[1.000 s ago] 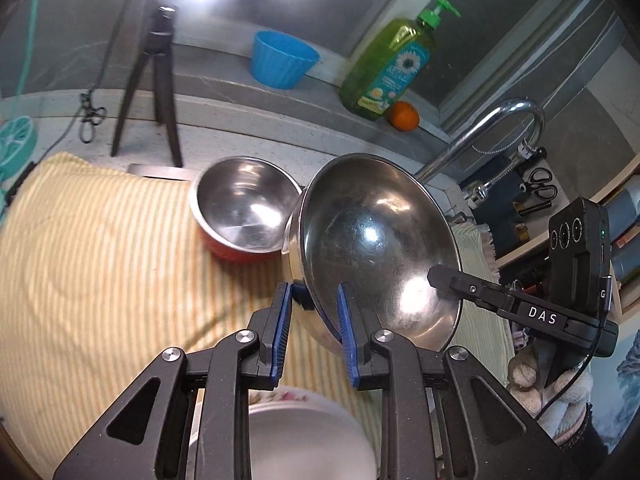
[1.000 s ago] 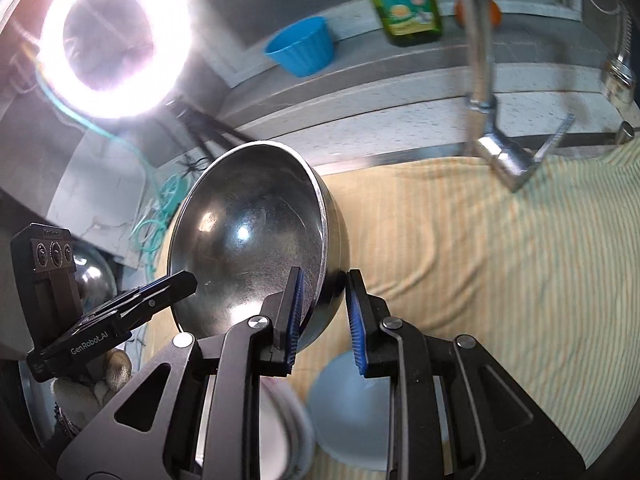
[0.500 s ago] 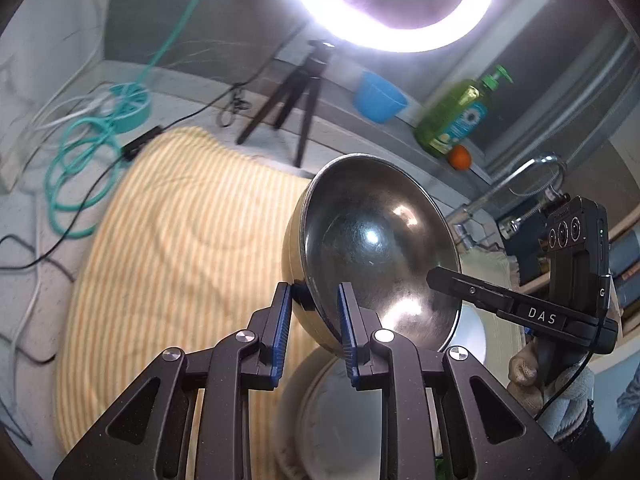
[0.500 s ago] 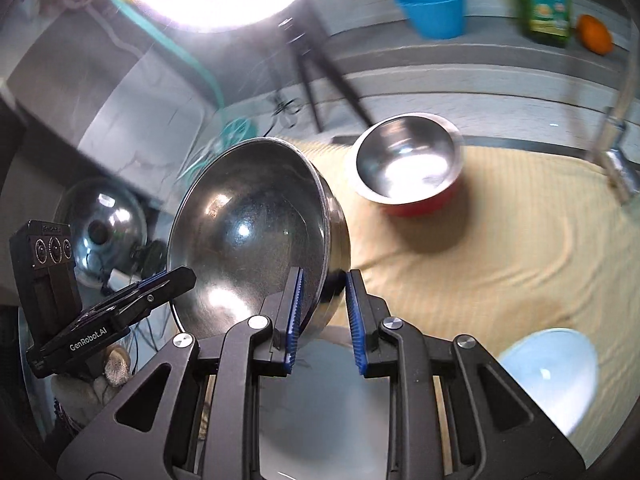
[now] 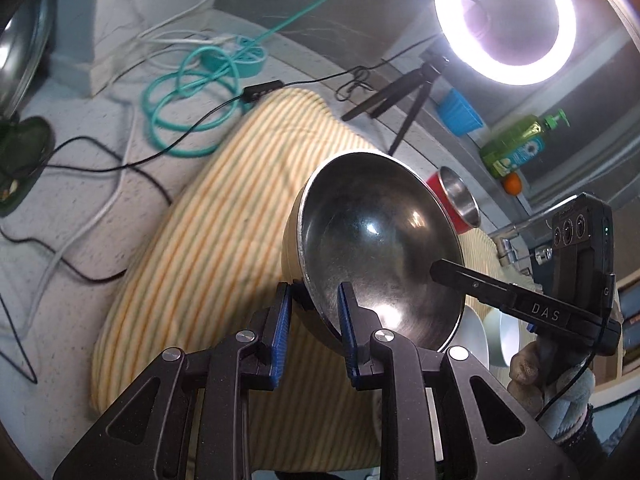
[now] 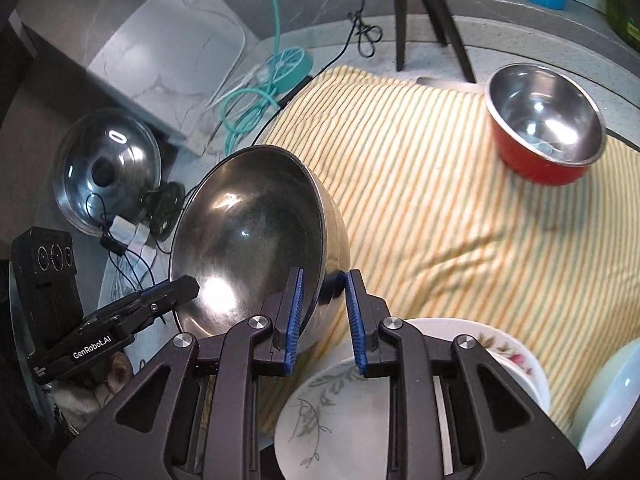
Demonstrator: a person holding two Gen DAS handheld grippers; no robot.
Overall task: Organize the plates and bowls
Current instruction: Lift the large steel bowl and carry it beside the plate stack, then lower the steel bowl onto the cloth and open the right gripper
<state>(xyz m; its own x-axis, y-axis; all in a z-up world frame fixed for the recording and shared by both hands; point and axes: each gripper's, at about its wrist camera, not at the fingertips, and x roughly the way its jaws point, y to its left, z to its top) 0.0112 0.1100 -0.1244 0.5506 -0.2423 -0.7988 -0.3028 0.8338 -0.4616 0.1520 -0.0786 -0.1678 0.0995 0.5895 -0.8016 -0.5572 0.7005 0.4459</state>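
Left wrist view, nearest first: the left gripper (image 5: pixel 313 322) pinches the near rim of the large steel bowl (image 5: pixel 376 252), one pad inside and one outside. The right gripper (image 6: pixel 323 312) clamps the opposite rim likewise, probably so the wide bowl rides level, off the striped cloth (image 6: pixel 432 208). Only the right wrist view shows the floral plates (image 6: pixel 344 420) beneath and the pot lid (image 6: pixel 108 172) at far left; only the left shows the ring light (image 5: pixel 506 20).
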